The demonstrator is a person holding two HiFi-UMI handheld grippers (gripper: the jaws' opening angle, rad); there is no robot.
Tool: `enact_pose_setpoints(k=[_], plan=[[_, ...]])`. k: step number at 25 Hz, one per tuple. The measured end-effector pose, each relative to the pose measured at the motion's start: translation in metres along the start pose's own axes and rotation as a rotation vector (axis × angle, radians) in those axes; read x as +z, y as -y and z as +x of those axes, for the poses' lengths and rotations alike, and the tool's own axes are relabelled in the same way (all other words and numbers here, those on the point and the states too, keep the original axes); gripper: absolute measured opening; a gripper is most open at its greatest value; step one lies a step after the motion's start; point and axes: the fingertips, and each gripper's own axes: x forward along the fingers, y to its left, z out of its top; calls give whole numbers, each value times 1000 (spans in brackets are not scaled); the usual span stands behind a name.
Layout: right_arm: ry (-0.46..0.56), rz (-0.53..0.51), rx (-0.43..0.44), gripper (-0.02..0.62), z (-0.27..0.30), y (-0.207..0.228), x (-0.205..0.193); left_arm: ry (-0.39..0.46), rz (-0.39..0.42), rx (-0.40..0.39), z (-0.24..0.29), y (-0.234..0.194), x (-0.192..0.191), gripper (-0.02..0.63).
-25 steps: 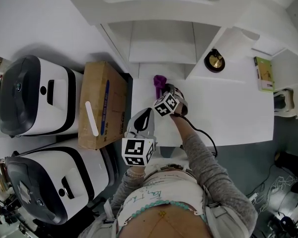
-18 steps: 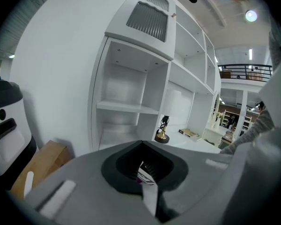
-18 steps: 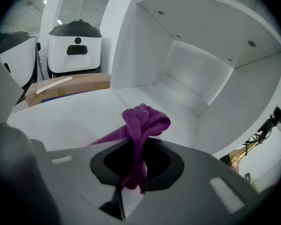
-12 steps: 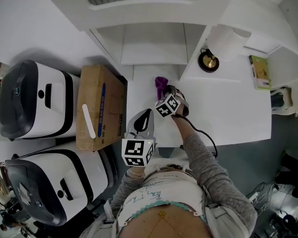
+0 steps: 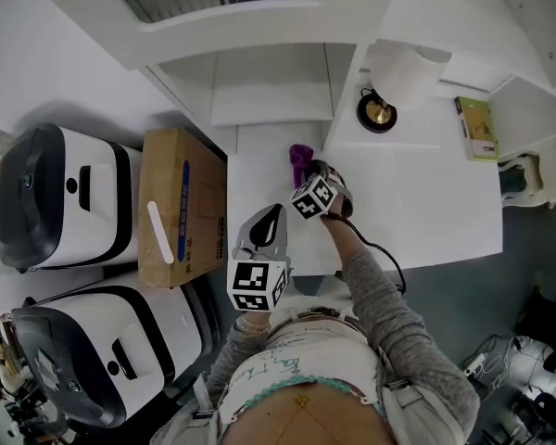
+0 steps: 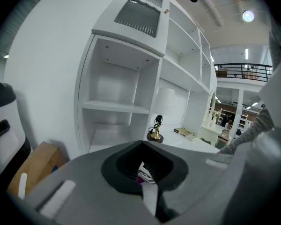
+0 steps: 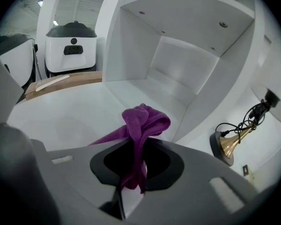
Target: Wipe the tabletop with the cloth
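purple cloth (image 7: pixel 143 121) pinched in right gripper's (image 7: pixel 133 175) jaws; better press it flat on the table (image 5: pixel 426 202), sweep evenly. left gripper (image 6: pixel 147 186) closed, empty.

"What is the cloth (image 7: pixel 141 123) made of?"
"Purple napped fabric, soft and matt. The tabletop (image 5: pixel 417 202) is smooth white with a faint sheen."
"And at nine o'clock from the cloth?"
"A cardboard box (image 5: pixel 181 202), brown and dull. At one o'clock, a lamp base (image 5: pixel 377 111) of polished brass."
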Motion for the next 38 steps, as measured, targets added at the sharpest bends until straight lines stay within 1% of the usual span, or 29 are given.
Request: enact_pose_setpoints(k=[11, 25, 30, 38], plan=[[-13, 19, -14, 71, -8, 19, -20, 1, 21, -37, 12, 23, 5, 2], [-38, 44, -25, 71, -16, 42, -48, -10, 21, -73, 30, 46, 6, 2], [-52, 37, -31, 72, -21, 54, -60, -10, 32, -101, 38, 62, 10, 2], [-52, 51, -14, 72, -25, 61, -71, -20, 44, -127, 49, 79, 8, 2]])
